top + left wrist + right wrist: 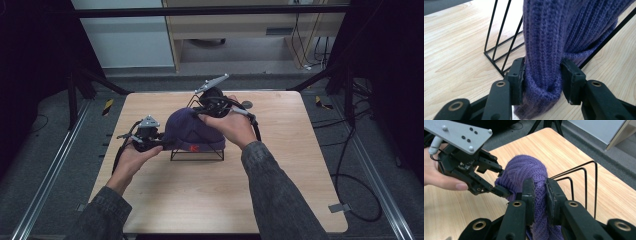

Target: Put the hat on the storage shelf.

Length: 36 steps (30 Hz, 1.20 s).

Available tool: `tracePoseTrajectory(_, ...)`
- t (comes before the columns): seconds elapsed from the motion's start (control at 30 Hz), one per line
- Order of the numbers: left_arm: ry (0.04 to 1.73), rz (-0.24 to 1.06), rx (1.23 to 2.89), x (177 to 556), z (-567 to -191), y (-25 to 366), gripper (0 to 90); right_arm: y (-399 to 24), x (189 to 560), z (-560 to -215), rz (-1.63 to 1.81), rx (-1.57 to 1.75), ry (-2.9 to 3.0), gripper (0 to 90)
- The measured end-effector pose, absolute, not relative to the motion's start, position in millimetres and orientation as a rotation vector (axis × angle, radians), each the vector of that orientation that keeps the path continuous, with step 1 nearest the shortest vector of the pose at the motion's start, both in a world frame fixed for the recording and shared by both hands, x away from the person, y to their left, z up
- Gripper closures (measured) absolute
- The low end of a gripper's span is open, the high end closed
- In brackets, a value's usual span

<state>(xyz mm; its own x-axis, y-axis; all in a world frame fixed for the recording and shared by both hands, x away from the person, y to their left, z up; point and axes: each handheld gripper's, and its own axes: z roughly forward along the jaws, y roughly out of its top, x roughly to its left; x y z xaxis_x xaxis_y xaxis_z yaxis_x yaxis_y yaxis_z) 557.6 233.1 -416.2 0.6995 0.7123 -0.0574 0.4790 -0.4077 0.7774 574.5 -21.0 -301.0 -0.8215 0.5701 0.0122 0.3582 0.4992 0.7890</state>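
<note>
A purple knitted hat [192,131] is draped over a black wire rack [197,156] in the middle of the wooden table [200,200]. My left gripper [160,145] is at the hat's left edge. In the left gripper view it [542,75] is shut on the hat's folded brim [549,37], beside the rack's bars [499,37]. My right gripper [202,114] is at the hat's far top side. In the right gripper view it [539,192] pinches a ridge of the knit [524,170], with the left gripper [504,180] beyond it and the rack [584,185] to the right.
A small round grey disc [247,105] lies on the table behind the right hand. Bare wood surrounds the rack, widest towards the near edge. Black frame struts [95,80] stand at the far corners, and cables [350,190] trail on the floor to the right.
</note>
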Motion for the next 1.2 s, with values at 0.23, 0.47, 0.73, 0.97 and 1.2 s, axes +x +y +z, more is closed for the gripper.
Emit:
tracePoseTrajectory(0.23,0.912,0.347,2.077,555.2,-419.6,238.3,56.0,-13.7,574.0,-308.8,1.17,0.777,2.518,78.6)
tracePoseTrajectory(0.47,0.937,0.393,2.024,543.4,-419.5,250.3,51.0,-9.4,574.4,-314.6,1.135,0.769,2.533,78.5)
tracePoseTrajectory(0.73,1.074,0.431,1.888,526.0,-437.0,280.9,46.0,-9.8,575.3,-317.3,1.118,0.784,2.545,74.4)
tracePoseTrajectory(0.97,1.181,0.501,1.894,523.2,-449.2,306.0,42.8,-16.1,572.7,-307.6,1.173,0.788,2.511,74.5)
tracePoseTrajectory(1.2,1.266,0.555,2.009,526.6,-468.6,315.9,33.6,-23.6,572.2,-299.4,1.191,0.804,2.485,74.3)
